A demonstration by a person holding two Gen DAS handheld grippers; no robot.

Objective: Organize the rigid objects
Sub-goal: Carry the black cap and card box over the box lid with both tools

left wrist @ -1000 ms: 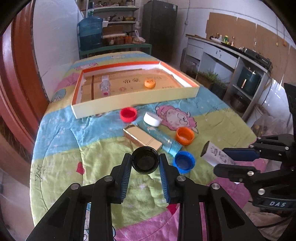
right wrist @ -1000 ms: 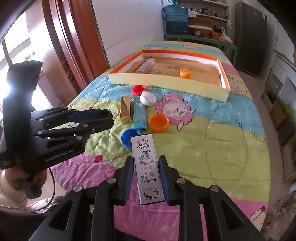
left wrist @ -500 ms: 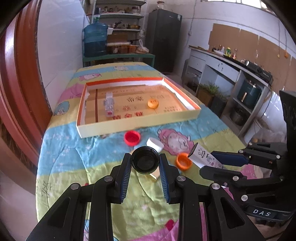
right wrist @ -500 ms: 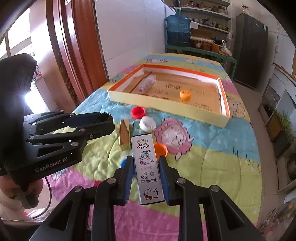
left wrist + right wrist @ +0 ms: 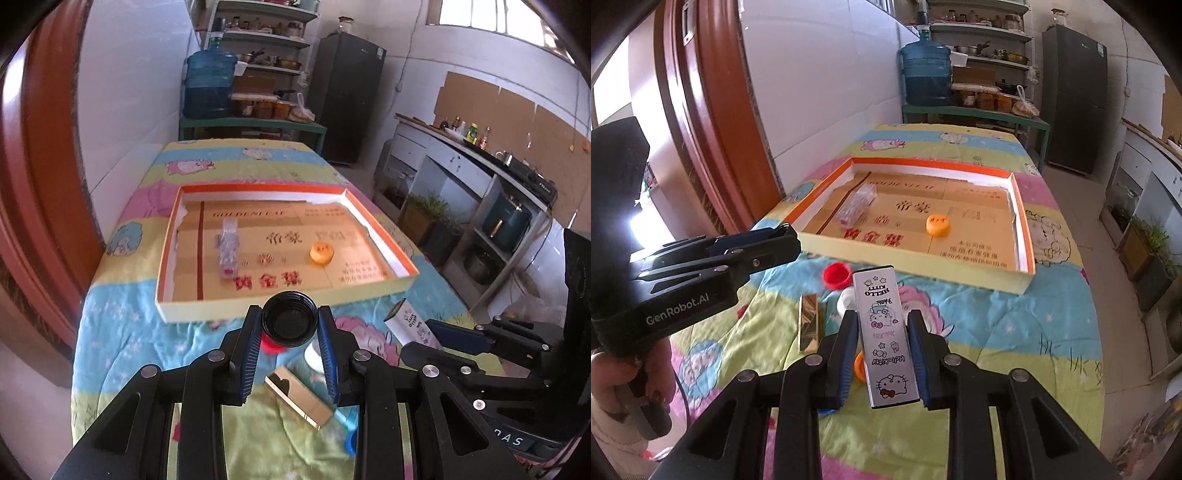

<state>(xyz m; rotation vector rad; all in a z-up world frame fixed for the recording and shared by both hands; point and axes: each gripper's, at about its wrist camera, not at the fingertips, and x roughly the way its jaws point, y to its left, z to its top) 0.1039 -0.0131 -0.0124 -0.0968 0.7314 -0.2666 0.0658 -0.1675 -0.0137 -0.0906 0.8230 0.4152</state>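
My left gripper (image 5: pixel 290 326) is shut on a black bottle cap (image 5: pixel 290 319) and holds it in the air just short of the near wall of the shallow cardboard tray (image 5: pixel 258 308). My right gripper (image 5: pixel 882 336) is shut on a white Hello Kitty box (image 5: pixel 884 332), also held above the bed; that box shows in the left wrist view (image 5: pixel 410 325). In the tray lie a clear plastic box (image 5: pixel 229 247) and an orange cap (image 5: pixel 321 253). The left gripper appears at the left of the right wrist view (image 5: pixel 783 240).
On the quilt (image 5: pixel 1015 332) before the tray lie a red cap (image 5: pixel 836 275), a white cap (image 5: pixel 846 301), a gold box (image 5: pixel 809 323), an orange cap (image 5: pixel 860 365) and a blue cap (image 5: pixel 351 441). A door (image 5: pixel 713 122) stands left; a kitchen counter (image 5: pixel 480 158) stands right.
Both grippers have risen and moved forward toward the tray, each still holding its object. The loose caps and gold box now lie beneath and behind the fingertips.
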